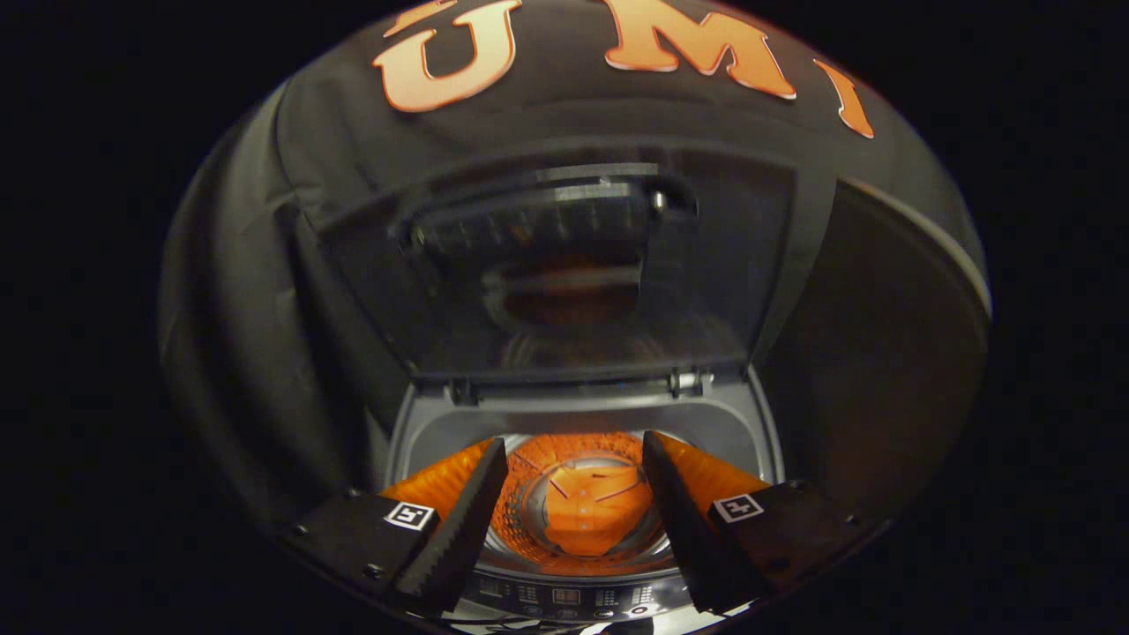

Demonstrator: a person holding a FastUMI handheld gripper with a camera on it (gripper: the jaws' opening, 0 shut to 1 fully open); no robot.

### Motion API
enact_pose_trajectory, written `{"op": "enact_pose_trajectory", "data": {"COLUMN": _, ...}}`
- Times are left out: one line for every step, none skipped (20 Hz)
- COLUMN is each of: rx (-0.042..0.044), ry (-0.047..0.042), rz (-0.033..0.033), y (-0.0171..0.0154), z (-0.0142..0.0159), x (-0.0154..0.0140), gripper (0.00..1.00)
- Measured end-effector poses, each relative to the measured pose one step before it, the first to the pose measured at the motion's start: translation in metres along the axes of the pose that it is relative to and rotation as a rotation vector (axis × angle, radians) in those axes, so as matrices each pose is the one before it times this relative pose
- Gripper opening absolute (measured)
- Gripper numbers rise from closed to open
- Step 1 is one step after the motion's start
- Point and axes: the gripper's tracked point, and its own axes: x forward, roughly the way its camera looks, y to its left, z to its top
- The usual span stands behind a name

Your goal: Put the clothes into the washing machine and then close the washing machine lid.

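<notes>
Between the spread fingers of the hand-held gripper [573, 511], orange clothes [593, 519] down inside the washing machine [582, 414], lid [573, 273] raised.

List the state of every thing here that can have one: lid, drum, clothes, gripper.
washing machine lid: raised, standing open behind the opening.
drum: uncovered, holding an orange item.
orange garment: lying at the bottom of the drum, not held.
control panel: below the jaws, indicators too small to tell.
gripper: jaws open, apart above the drum opening, gripping nothing.
</notes>
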Motion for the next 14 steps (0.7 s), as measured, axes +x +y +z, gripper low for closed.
{"op": "enact_pose_trajectory", "data": {"rx": -0.00599, "ry": -0.03347, "rz": 0.00458, "y": 0.00296, "z": 0.01835, "x": -0.01054, "gripper": 0.99}}
{"op": "enact_pose_trajectory", "data": {"rx": -0.00397, "ry": -0.02782, "rz": -0.00027, "y": 0.00029, "z": 0.01747, "x": -0.00628, "gripper": 0.99}}
{"op": "enact_pose_trajectory", "data": {"rx": 0.00117, "ry": -0.01905, "rz": 0.00703, "y": 0.00043, "z": 0.01554, "x": -0.00781, "gripper": 0.99}}
{"op": "enact_pose_trajectory", "data": {"rx": 0.00458, "ry": -0.02903, "rz": 0.00238, "y": -0.00053, "z": 0.01346, "x": -0.00497, "gripper": 0.99}}
{"op": "enact_pose_trajectory", "data": {"rx": -0.00623, "ry": -0.01364, "rz": -0.00178, "y": -0.0014, "z": 0.014, "x": -0.00385, "gripper": 0.99}}
{"op": "enact_pose_trajectory", "data": {"rx": -0.00795, "ry": -0.02295, "rz": -0.00222, "y": 0.00049, "z": 0.01532, "x": -0.00321, "gripper": 0.99}}
{"op": "enact_pose_trajectory", "data": {"rx": -0.00093, "ry": -0.01013, "rz": -0.00068, "y": -0.00116, "z": 0.01136, "x": -0.001, "gripper": 0.99}}
{"op": "enact_pose_trajectory", "data": {"rx": 0.00394, "ry": -0.00754, "rz": 0.00639, "y": 0.00224, "z": 0.00957, "x": 0.00074, "gripper": 0.99}}
{"op": "enact_pose_trajectory", "data": {"rx": 0.00467, "ry": -0.00922, "rz": 0.00278, "y": 0.00096, "z": 0.00693, "x": -0.00003, "gripper": 0.99}}
{"op": "enact_pose_trajectory", "data": {"rx": 0.00034, "ry": -0.00943, "rz": 0.00004, "y": -0.00086, "z": 0.00821, "x": 0.00408, "gripper": 0.99}}
{"op": "enact_pose_trajectory", "data": {"rx": -0.00488, "ry": -0.01079, "rz": -0.00221, "y": 0.00018, "z": 0.00828, "x": 0.00459, "gripper": 0.99}}
{"op": "enact_pose_trajectory", "data": {"rx": -0.00926, "ry": -0.0155, "rz": 0.00257, "y": -0.00019, "z": 0.00918, "x": 0.00348, "gripper": 0.99}}
{"op": "enact_pose_trajectory", "data": {"rx": -0.00949, "ry": -0.01065, "rz": -0.0028, "y": -0.00034, "z": 0.00992, "x": 0.00604, "gripper": 0.99}}
{"op": "enact_pose_trajectory", "data": {"rx": -0.01012, "ry": -0.0018, "rz": -0.00094, "y": -0.00095, "z": 0.00682, "x": 0.0076, "gripper": 0.99}}
